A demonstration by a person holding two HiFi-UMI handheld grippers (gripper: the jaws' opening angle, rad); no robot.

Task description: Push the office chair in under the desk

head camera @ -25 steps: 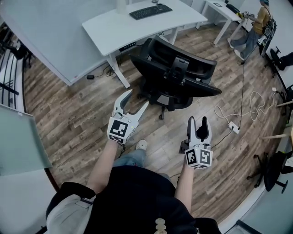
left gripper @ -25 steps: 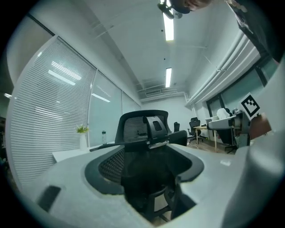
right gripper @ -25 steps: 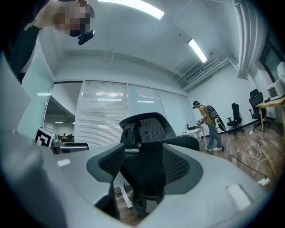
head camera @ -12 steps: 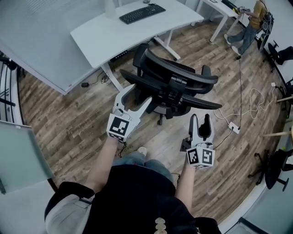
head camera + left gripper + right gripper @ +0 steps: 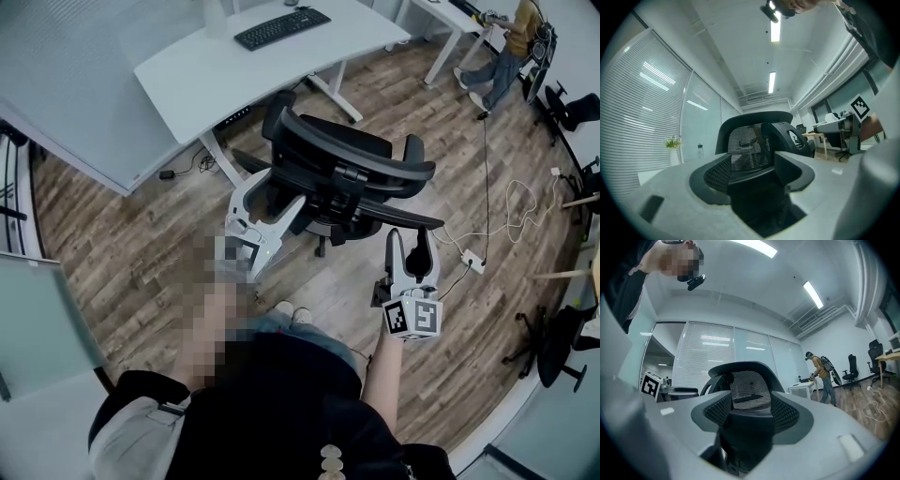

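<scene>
Head view: the office chair [image 5: 349, 148] stands just before the desk [image 5: 216, 70]. At its backrest, the left gripper [image 5: 267, 202] gapes wide; the right gripper [image 5: 410, 240], narrowly parted and empty, hangs beside it.

1. The desk [image 5: 206, 66] stands ahead of me, with a keyboard [image 5: 281, 28] on its far part.
2. The office chair [image 5: 347, 159] sits between me and the desk, its back towards me, not yet under the top.
3. My left gripper [image 5: 272, 192] is at the chair's left side; I cannot tell if it touches.
4. My right gripper [image 5: 411, 239] is just before the chair's right end.
5. A power strip [image 5: 473, 262] lies on the floor right of the chair; a person [image 5: 518, 37] stands far behind it.
</scene>
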